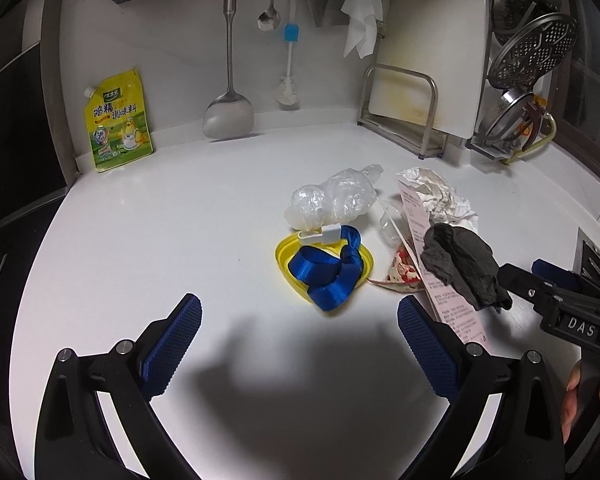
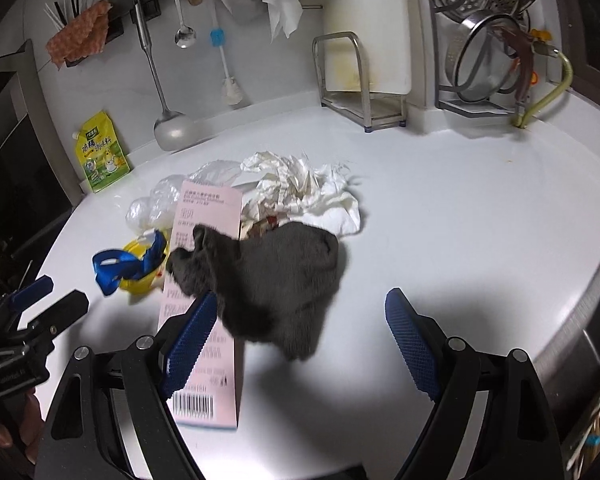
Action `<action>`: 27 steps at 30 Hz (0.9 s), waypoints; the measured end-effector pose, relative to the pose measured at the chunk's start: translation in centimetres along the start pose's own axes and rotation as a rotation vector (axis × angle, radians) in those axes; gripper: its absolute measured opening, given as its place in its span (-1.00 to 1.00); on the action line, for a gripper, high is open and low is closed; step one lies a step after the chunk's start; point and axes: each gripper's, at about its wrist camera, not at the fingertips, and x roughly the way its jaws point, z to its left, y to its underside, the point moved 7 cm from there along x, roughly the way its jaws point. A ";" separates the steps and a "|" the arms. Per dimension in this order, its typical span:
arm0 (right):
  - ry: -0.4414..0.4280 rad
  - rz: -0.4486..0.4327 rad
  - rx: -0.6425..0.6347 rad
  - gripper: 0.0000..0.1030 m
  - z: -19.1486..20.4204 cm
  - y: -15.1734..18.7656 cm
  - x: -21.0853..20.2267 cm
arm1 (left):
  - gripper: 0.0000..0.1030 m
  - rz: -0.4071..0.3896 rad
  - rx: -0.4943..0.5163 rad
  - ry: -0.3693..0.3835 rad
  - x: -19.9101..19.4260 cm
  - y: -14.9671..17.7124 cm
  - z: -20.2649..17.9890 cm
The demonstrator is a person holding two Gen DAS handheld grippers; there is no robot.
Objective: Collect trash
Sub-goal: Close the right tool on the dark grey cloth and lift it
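Trash lies heaped on the white counter (image 1: 180, 220), and nearest the right gripper (image 2: 300, 344) is a grey cloth (image 2: 276, 284), a soft, fuzzy, limp lump just ahead of its wide-open, empty jaws, overlapping the left blue pad. Its long axis runs left to right across them, over a stiff pink slip (image 2: 208, 320). Beyond sit crumpled white paper (image 2: 300, 184) and glossy clear plastic (image 1: 332, 200). The left gripper (image 1: 300, 344), also spread and empty, faces a yellow lid (image 1: 300, 272) wrapped in blue webbing strap (image 1: 324, 276).
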 end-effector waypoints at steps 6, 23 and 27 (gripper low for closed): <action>-0.010 0.034 0.002 0.59 -0.4 -0.8 1.9 | 0.88 0.016 -0.024 -0.017 1.1 -0.4 1.1; -0.050 0.099 -0.056 -0.44 0.6 -0.9 4.5 | 0.88 0.034 -0.027 -0.011 1.7 -0.1 0.5; -0.071 0.060 -0.056 -0.56 0.7 -1.6 3.2 | 0.88 0.025 -0.024 -0.010 1.4 -0.3 0.2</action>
